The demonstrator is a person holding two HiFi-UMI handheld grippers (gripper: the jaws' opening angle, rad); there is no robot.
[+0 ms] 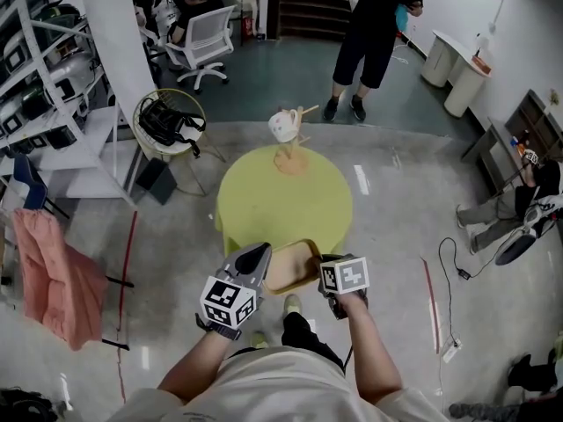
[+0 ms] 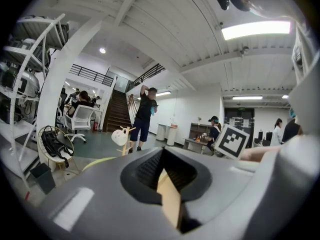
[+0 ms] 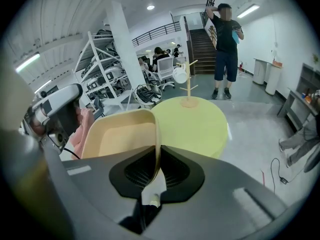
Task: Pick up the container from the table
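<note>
- The container (image 1: 290, 266), a shallow beige tray, is held between the two tools over the 6 o'clock edge of the round yellow surface (image 1: 281, 196). I cannot tell whether its base touches that surface.
- The left hand-held gripper (image 1: 261, 255) is at the container's 9 o'clock. In the left gripper view its jaws are pinched on a thin beige wall of the container (image 2: 169, 199), which stands edge-on in the gap.
- The right hand-held gripper (image 1: 324, 264) is at the container's 3 o'clock. In the right gripper view its jaws are clamped on the container's rim (image 3: 156, 149), with the open hollow spreading toward 10 o'clock and the surface (image 3: 195, 124) beyond it.
- A wooden stand (image 1: 292, 152) is upright at the surface's 12 o'clock edge, with a white cup (image 1: 282, 126) hanging on it.
- A standing person (image 1: 374, 33) in dark clothes is on the floor past the stand, at about 1 o'clock.
- A white office chair (image 1: 204, 47) is at about 11 o'clock, and a pink cloth (image 1: 53, 275) hangs at 9 o'clock, well apart from the surface.
</note>
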